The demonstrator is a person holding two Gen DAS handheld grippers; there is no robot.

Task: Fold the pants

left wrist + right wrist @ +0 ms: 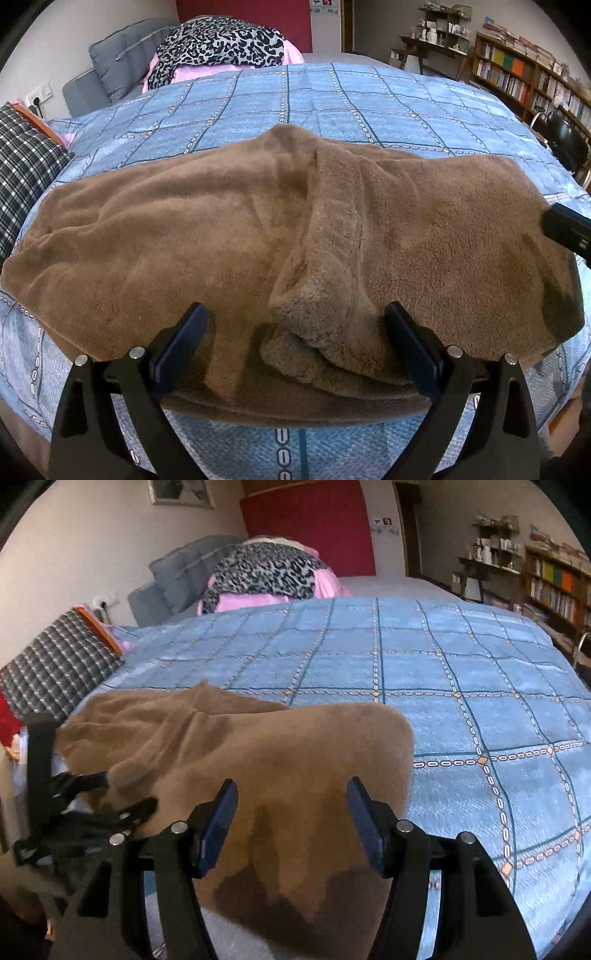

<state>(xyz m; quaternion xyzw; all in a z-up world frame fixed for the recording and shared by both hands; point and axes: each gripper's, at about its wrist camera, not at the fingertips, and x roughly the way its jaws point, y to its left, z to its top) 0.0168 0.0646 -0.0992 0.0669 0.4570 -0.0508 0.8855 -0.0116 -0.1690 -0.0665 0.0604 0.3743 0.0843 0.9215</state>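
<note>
Brown fleece pants (221, 236) lie crumpled on the blue checked bedspread (369, 99), just ahead of both grippers; left gripper (295, 343) and right gripper (291, 823) gape wide, gripping nothing.

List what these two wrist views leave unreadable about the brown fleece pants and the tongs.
- Left wrist view: the pants near edge, hidden behind the left tongs.
- Left wrist view: the right tongs are cut off by the frame edge; only one dark tip shows.
- Right wrist view: motion blur smears the pants under the right tongs, so pad contact is unclear.
- Both views: waistband and leg ends cannot be told apart among the folds.
</note>
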